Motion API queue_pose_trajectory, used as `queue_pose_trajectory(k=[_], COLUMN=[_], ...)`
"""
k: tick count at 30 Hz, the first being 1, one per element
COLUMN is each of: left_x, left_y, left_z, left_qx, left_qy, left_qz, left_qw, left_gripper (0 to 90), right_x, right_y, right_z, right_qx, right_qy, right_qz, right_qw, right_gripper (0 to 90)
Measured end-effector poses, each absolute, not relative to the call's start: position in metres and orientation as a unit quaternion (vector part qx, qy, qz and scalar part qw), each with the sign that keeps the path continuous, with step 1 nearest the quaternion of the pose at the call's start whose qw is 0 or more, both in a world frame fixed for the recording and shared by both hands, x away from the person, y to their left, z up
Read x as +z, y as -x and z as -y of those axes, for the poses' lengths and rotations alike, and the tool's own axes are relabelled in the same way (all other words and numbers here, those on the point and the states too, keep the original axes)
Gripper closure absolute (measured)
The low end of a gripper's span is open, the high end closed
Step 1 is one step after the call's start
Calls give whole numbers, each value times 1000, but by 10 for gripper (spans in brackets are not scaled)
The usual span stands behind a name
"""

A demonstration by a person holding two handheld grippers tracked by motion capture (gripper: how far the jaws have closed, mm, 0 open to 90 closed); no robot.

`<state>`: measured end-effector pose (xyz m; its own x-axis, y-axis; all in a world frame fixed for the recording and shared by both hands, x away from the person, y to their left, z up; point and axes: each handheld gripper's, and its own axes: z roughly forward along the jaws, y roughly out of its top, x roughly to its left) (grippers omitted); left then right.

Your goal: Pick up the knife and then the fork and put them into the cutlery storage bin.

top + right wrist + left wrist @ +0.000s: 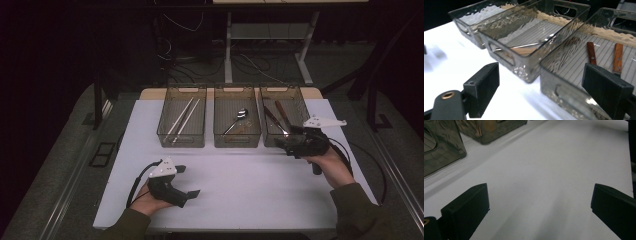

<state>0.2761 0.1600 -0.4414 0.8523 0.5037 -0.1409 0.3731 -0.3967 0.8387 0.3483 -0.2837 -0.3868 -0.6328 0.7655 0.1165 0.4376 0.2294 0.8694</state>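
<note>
The right gripper (pixel 286 144) hovers at the near wall of the right-hand bin (pixel 300 94), fingers (pixel 482 87) spread and empty, beside two wooden-handled knives (pixel 591 53). The left gripper (pixel 186 181) rests on the worktop (pixel 240 175) well short of that bin, fingers spread.

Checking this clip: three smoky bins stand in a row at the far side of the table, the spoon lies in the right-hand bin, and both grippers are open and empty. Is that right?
Not quite. The spoon lies in the middle bin, as the high view shows; the right-hand bin holds wooden-handled utensils. The rest stands: three bins in a row, with the left gripper and right gripper both open and empty.
</note>
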Motion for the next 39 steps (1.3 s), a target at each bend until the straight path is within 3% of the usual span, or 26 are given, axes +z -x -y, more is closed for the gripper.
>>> queue_pose_trajectory(k=[39], left_x=[-437], left_y=[-272], left_z=[-159], left_qx=[68], left_qy=[-830], left_qz=[-258], left_qw=[490], left_gripper=[9], right_x=[-441], right_y=[-260], right_z=[290], right_qx=[479], right_qy=[-354], right_qz=[-793], right_qw=[127], right_gripper=[149])
